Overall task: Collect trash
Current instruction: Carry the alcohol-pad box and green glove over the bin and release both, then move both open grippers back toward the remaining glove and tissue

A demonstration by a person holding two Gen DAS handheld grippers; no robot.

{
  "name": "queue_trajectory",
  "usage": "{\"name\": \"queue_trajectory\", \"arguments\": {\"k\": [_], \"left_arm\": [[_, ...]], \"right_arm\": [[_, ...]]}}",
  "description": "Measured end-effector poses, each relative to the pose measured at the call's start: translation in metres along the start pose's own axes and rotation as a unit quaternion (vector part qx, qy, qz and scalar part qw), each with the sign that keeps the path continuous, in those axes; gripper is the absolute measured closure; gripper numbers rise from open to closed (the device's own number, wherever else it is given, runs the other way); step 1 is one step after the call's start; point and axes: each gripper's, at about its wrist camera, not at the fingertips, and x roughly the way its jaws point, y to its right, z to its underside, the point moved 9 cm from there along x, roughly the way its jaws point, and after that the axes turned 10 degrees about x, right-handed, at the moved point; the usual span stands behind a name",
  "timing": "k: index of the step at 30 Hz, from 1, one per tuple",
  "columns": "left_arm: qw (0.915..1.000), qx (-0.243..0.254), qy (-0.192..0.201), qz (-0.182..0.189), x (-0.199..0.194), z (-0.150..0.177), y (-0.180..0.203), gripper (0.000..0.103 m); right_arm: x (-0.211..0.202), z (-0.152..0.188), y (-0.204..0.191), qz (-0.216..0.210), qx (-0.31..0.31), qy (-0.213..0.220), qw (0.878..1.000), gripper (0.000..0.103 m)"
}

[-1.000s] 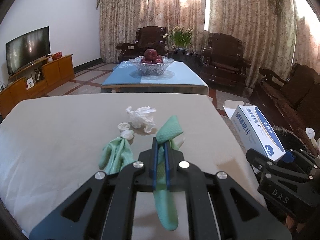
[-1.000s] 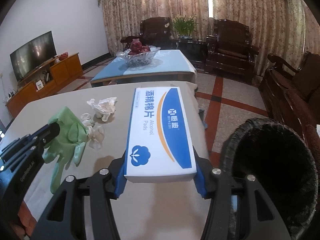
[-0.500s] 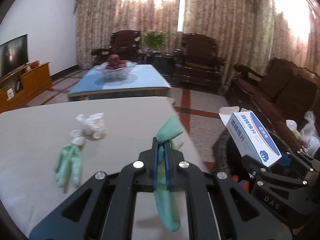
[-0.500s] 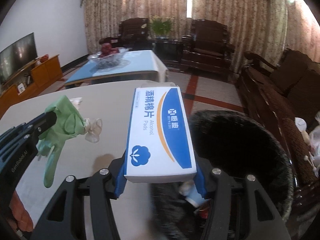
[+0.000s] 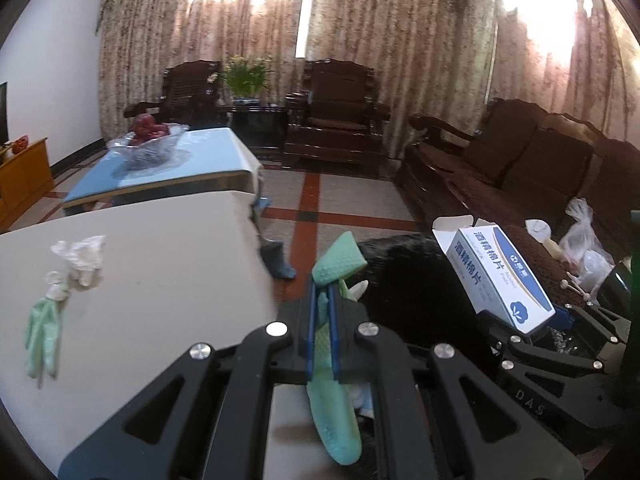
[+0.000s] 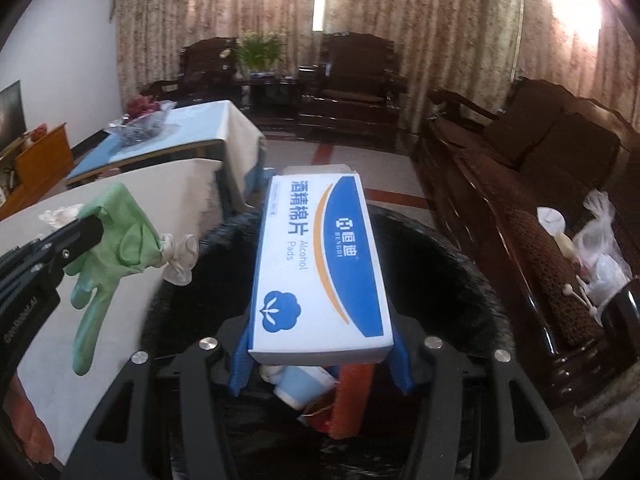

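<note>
Now, bin (image 6: 460, 280), black, fills lower centre of right view | right gripper (image 6: 320, 356) jaws half-spread, clamping white-blue box (image 6: 320, 264) above bin | left gripper (image 5: 322, 328) pinched tight on green glove (image 5: 334, 412), centre | second glove (image 5: 40, 336) on table (image 5: 160, 260), lower left

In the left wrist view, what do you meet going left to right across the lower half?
Green glove on the table → crumpled white tissue → green glove in the left tongs → alcohol pads box → plastic bag on the sofa.
</note>
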Motion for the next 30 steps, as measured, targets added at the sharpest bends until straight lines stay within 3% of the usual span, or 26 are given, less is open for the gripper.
{"name": "queue_trajectory", "arguments": {"k": [9, 17, 18, 19, 21, 26, 30], "left_arm": [[0.9992, 0.014, -0.004, 0.037, 0.028, -0.002, 0.049, 0.098], [0.9975, 0.018, -0.020, 0.066, 0.051, 0.004, 0.068, 0.094], [0.9976, 0.017, -0.019, 0.065, 0.051, 0.004, 0.066, 0.089], [0.9978, 0.012, -0.016, 0.064, 0.049, 0.003, 0.062, 0.075], [0.9982, 0.001, -0.012, 0.059, 0.046, 0.003, 0.054, 0.050], [0.9995, -0.002, -0.004, 0.032, 0.035, 0.001, 0.025, 0.044], [1.0000, -0.002, 0.003, -0.004, 0.020, 0.001, -0.009, 0.027]], "right_arm": [[0.014, 0.010, 0.056, 0.039, 0.023, -0.007, 0.999, 0.049], [0.025, 0.016, 0.074, 0.061, 0.027, -0.015, 0.998, 0.048], [0.027, 0.018, 0.075, 0.065, 0.023, -0.016, 0.998, 0.047], [0.028, 0.017, 0.076, 0.070, 0.020, -0.015, 0.997, 0.047], [0.031, 0.020, 0.077, 0.079, 0.012, -0.018, 0.997, 0.027], [0.029, 0.022, 0.071, 0.080, 0.020, -0.010, 0.997, 0.009], [0.024, 0.018, 0.053, 0.063, 0.027, -0.004, 0.998, 0.006]]}}
